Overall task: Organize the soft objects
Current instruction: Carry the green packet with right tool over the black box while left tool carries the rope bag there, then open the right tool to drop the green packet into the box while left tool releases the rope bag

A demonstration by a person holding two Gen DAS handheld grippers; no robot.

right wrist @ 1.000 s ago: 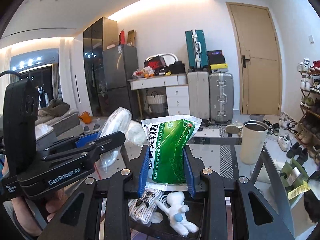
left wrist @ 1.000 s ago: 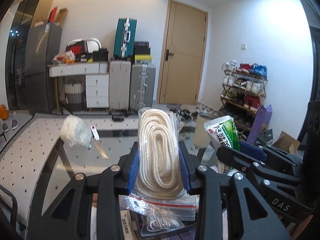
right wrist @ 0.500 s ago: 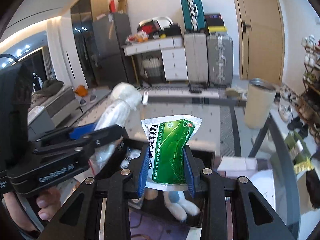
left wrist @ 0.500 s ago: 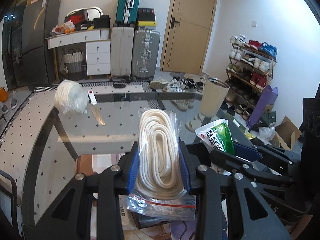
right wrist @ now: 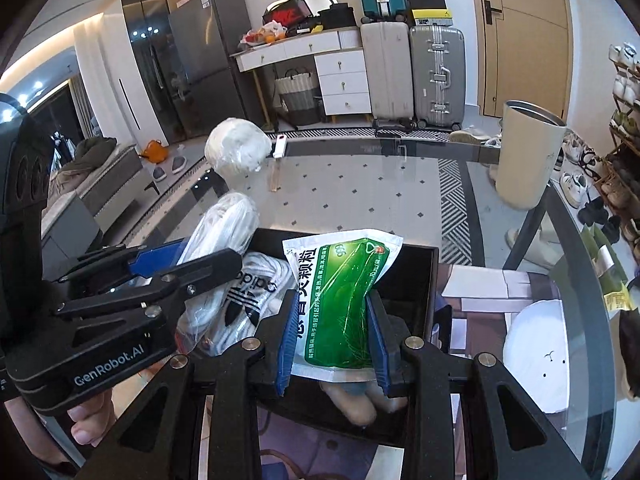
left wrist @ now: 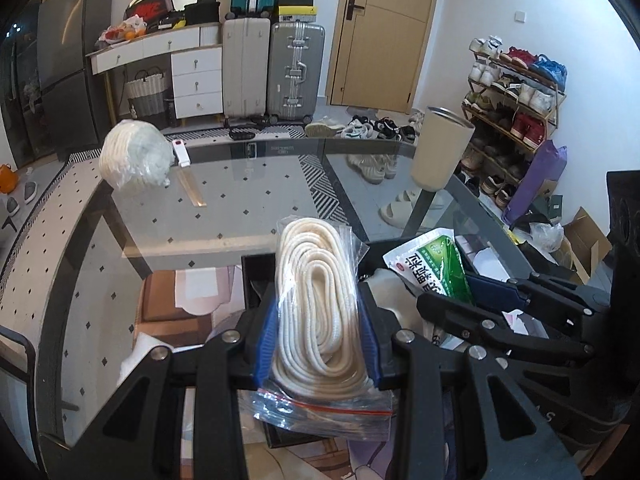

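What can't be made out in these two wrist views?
- Black box contents, right wrist view: the green packet and right tool hide most; only an adidas bag and a blurred pale shape show.
- Rope bag bottom, left wrist view: behind the left tool.
- Packet's small print: too small.
- Cream cup inside: hidden by its wall.

- We see the rope bag between the left gripper fingers, over the box on the glass table.
- The packet sits between the right gripper fingers, right of the rope bag.
- A rope ball lies far back on the left.
- The cup stands far back on the right.
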